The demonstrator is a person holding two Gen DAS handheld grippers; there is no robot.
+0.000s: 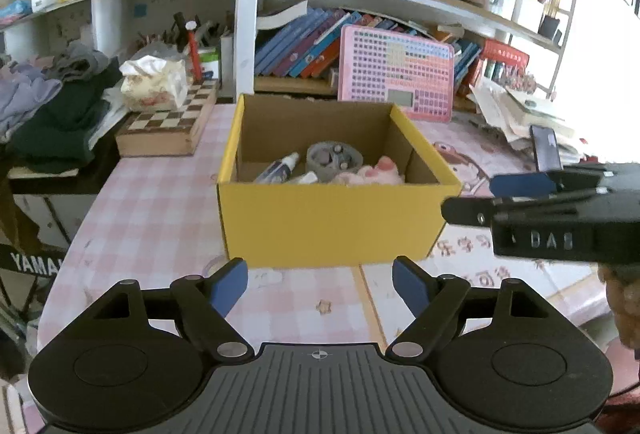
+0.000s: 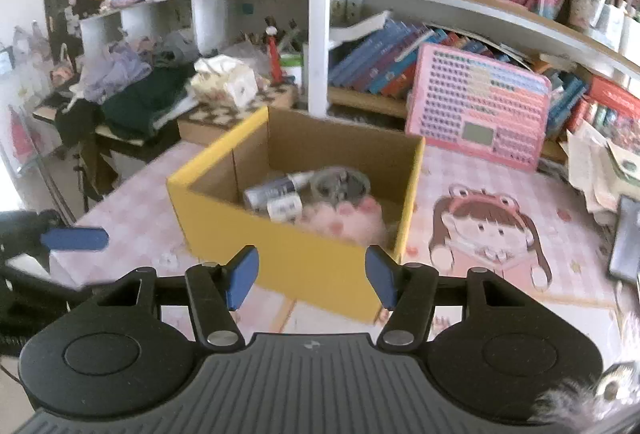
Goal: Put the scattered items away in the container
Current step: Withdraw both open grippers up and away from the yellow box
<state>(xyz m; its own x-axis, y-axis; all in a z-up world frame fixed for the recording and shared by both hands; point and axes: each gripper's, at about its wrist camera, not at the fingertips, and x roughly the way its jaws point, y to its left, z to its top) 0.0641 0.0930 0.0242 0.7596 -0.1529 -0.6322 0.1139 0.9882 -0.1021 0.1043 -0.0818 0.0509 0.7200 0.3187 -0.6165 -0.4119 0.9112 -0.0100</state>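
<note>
Right wrist view: yellow box (image 2: 320,258) holds two bottles (image 2: 276,194).

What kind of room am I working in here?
Probably a child's study or bedroom at home: a desk under a pink checked cloth, crowded bookshelves behind it, and folded clothes piled to one side of the yellow box.

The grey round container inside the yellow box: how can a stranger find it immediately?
Find the yellow cardboard box on the pink checked tablecloth. Inside, the grey round container sits between a small white bottle and a pink plush toy. Only it is grey and bowl-shaped.
</note>
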